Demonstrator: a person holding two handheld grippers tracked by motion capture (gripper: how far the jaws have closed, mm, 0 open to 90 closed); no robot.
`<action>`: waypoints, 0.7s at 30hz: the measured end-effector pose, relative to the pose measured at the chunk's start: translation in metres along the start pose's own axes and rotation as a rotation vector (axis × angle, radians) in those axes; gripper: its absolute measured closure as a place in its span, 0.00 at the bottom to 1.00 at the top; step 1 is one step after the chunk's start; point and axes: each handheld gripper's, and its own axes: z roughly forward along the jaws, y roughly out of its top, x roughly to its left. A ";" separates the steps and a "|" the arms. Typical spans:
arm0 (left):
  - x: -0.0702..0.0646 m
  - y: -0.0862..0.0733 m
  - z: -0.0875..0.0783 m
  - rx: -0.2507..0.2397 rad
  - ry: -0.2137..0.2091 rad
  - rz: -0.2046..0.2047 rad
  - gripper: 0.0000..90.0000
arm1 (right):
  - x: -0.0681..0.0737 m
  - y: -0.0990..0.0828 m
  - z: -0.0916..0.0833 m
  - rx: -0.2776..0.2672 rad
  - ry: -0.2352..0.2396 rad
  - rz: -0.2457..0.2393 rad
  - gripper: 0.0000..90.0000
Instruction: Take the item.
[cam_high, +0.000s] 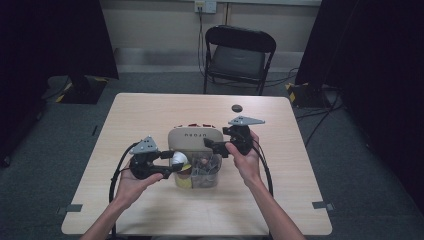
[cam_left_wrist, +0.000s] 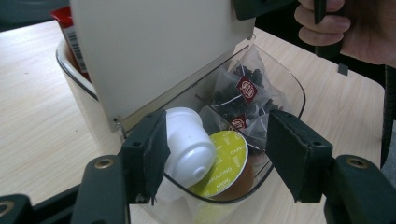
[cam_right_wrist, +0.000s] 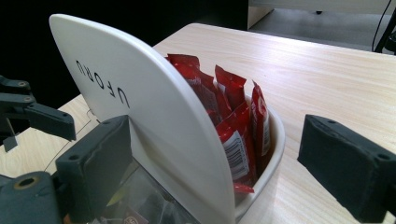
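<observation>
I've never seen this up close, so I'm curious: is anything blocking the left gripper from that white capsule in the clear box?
Nothing visible does. The white capsule already lies between the left gripper's open jaws, against one pad, and the lid stands raised behind it.

Overhead view; close views sharing container (cam_high: 195, 150)
</observation>
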 end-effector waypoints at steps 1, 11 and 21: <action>0.000 0.000 0.001 0.002 -0.002 -0.001 0.43 | 0.000 0.000 0.000 0.000 0.001 0.000 0.10; -0.002 0.001 0.007 0.019 0.012 0.001 0.39 | 0.000 0.000 0.000 -0.001 0.001 -0.002 0.10; -0.004 0.002 0.016 0.032 0.015 -0.020 0.39 | 0.000 0.000 -0.001 0.000 0.001 -0.001 0.11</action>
